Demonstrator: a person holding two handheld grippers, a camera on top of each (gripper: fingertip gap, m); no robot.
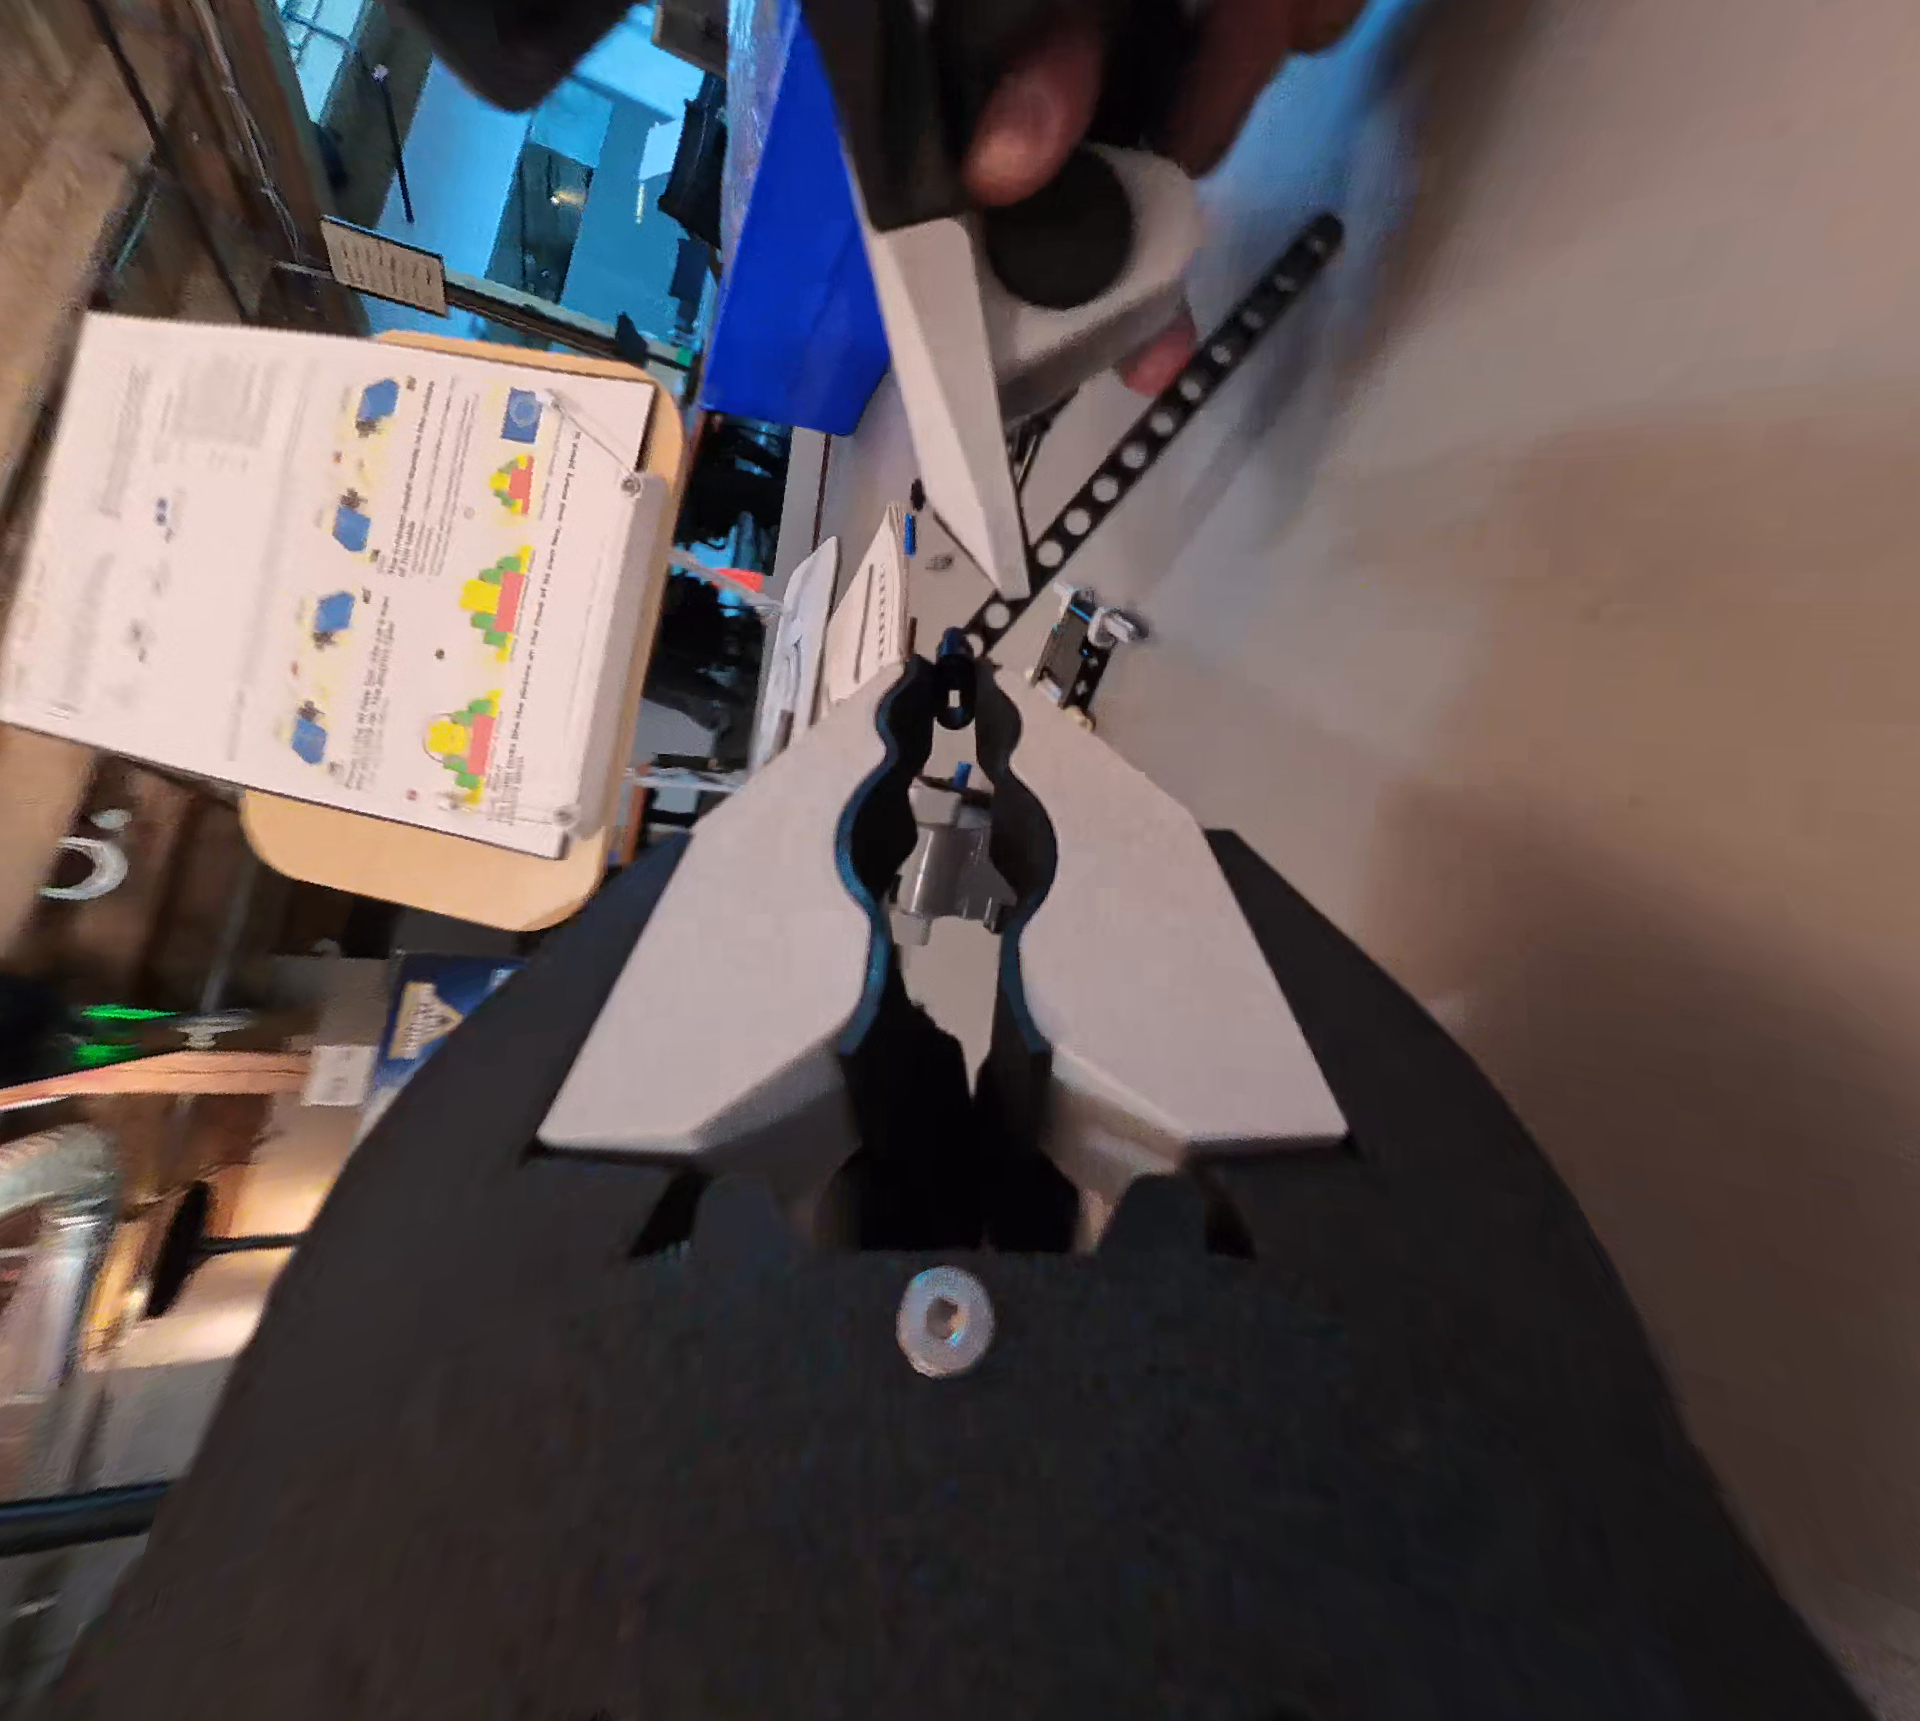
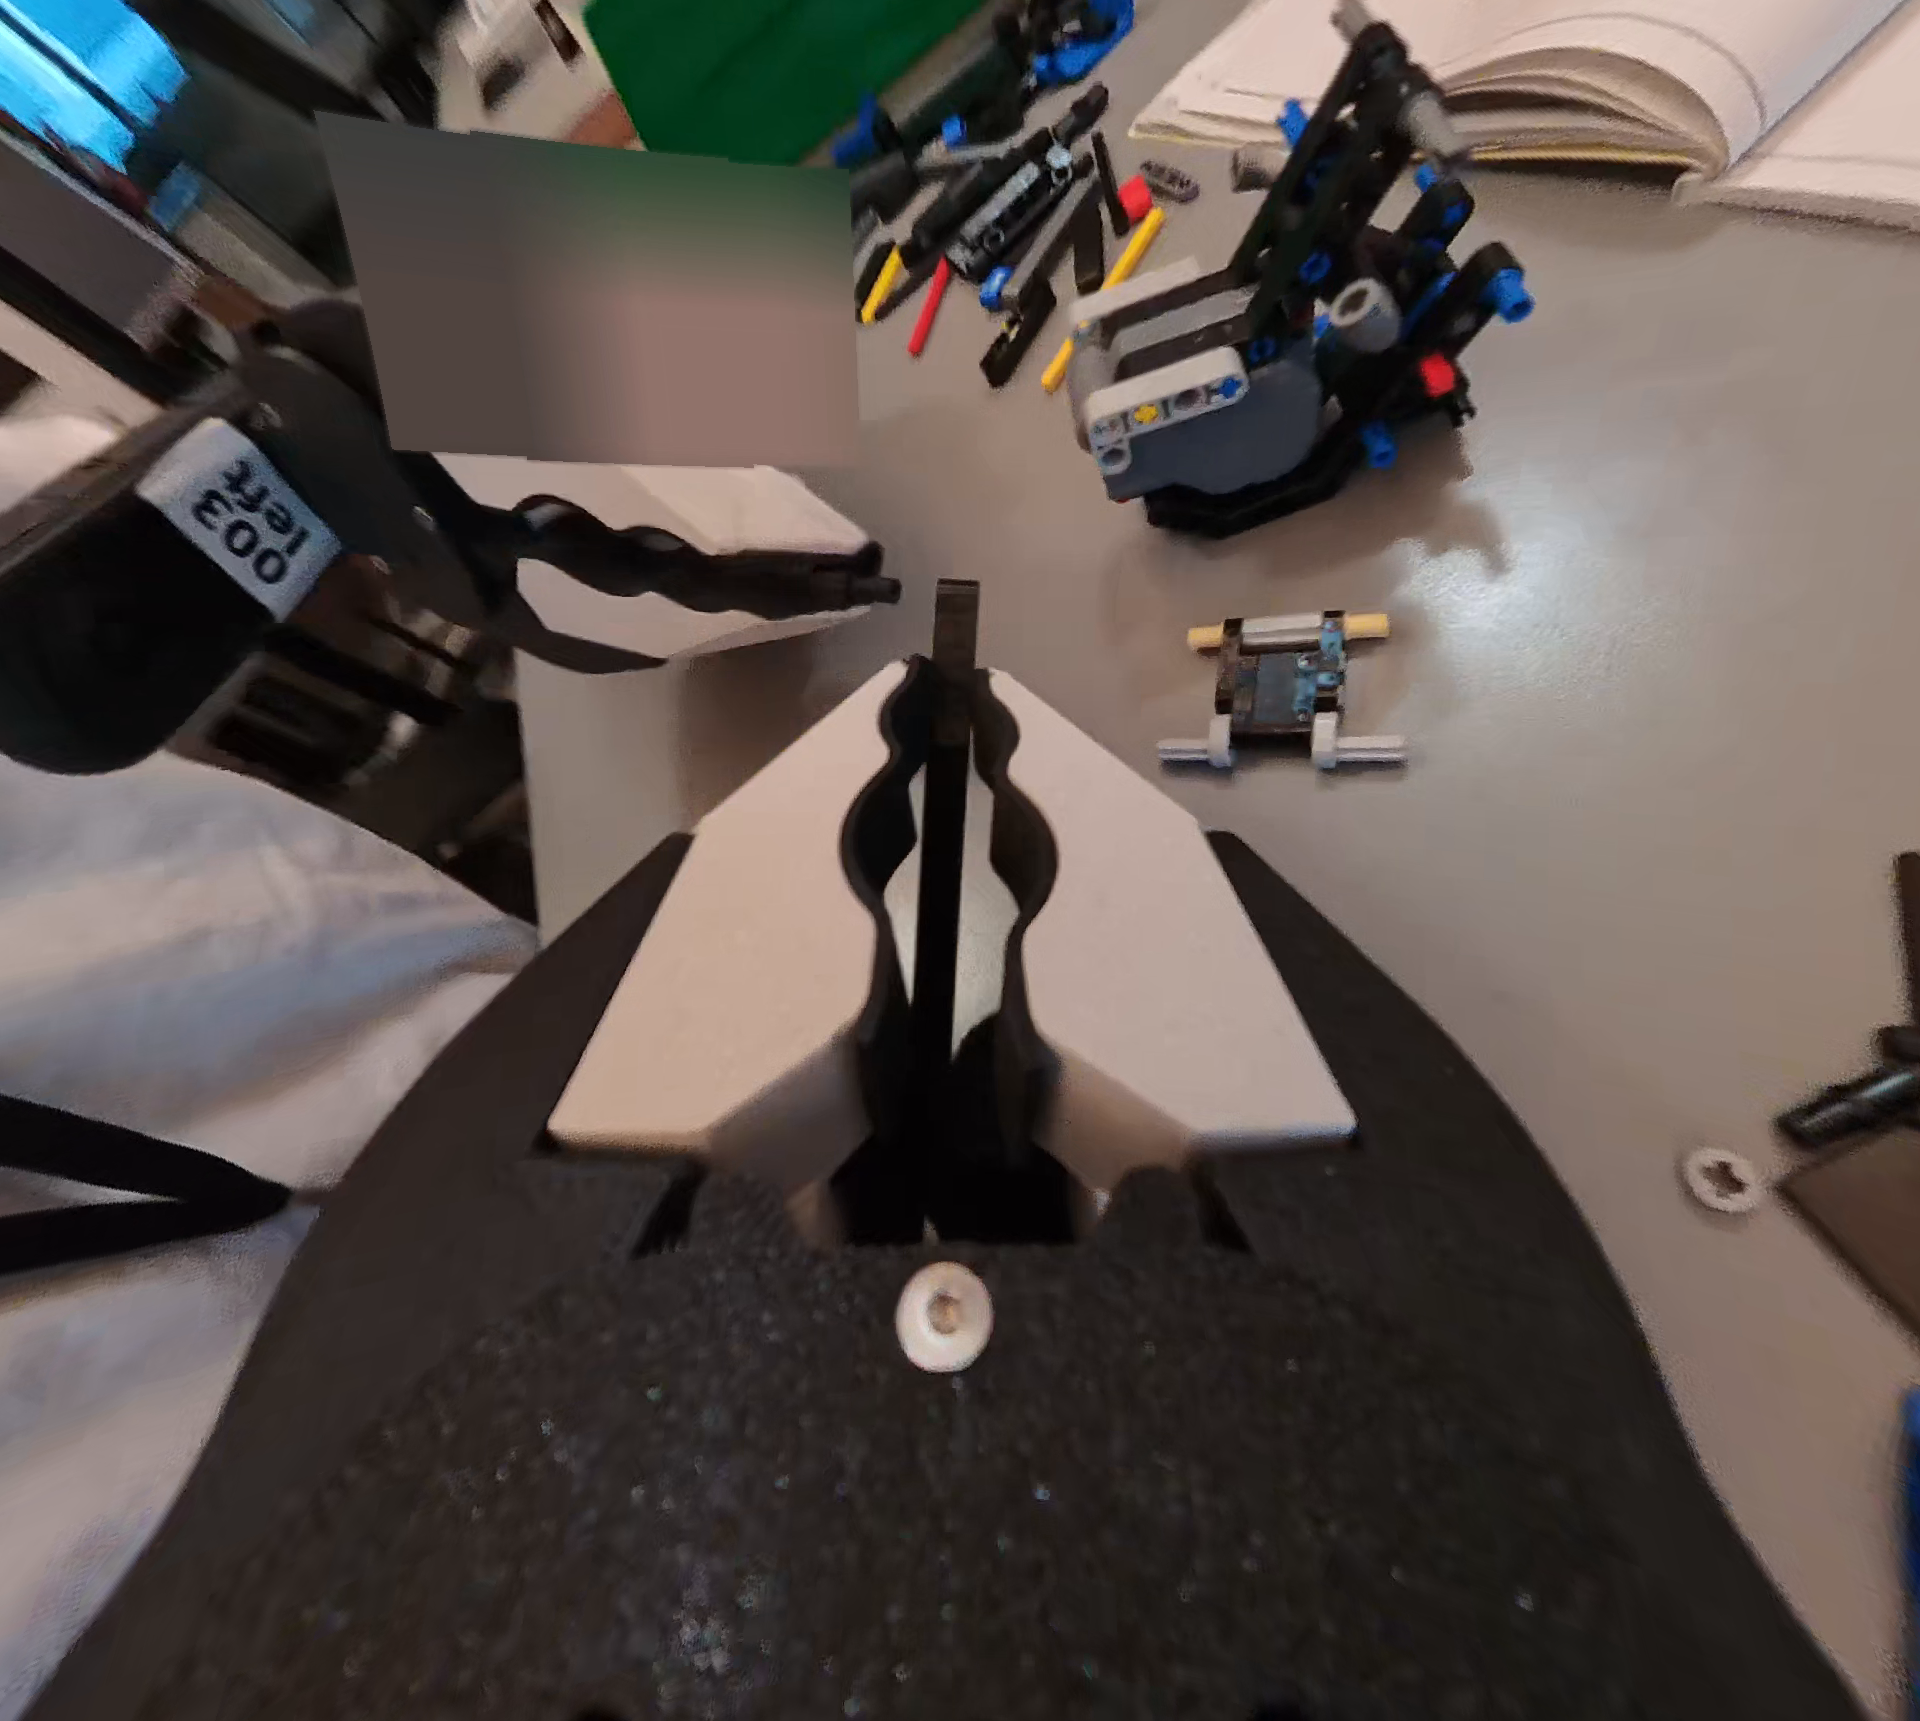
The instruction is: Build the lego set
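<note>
- My left tongs (image 1: 954, 684) are pinching a small black pin (image 1: 952, 692) right at the tips. I hold it out in front so its end can go into a hole.
- My right tongs (image 2: 948, 679) are pressed tight on a long black beam with holes (image 1: 1153, 424). In the right wrist view the beam (image 2: 951, 798) shows edge-on, and its end sticks up past the tips.
- I hold the beam up in the air so its holes face the pin. The pin is very near the beam's end, but I cannot tell if they touch.
- I think the next job is to push the pin into a hole of the beam. That needs a good line-up, or the pin could slip out.
- A small grey and black piece with pale pegs (image 2: 1283, 689) lies on the grey table (image 2: 1558, 840), just to the right of the beam's end.
- The big part-built model (image 2: 1288, 362) stands farther back from the beam, on the right. It waits there for more parts.
- A heap of loose black, yellow, red and blue pieces (image 2: 1018, 217) lies behind the beam, left of the model, close enough to reach.
- An open book (image 2: 1507, 40) lies behind the model. A picture sheet on a clipboard (image 1: 322, 570) stands off to the left of the pin.
</note>
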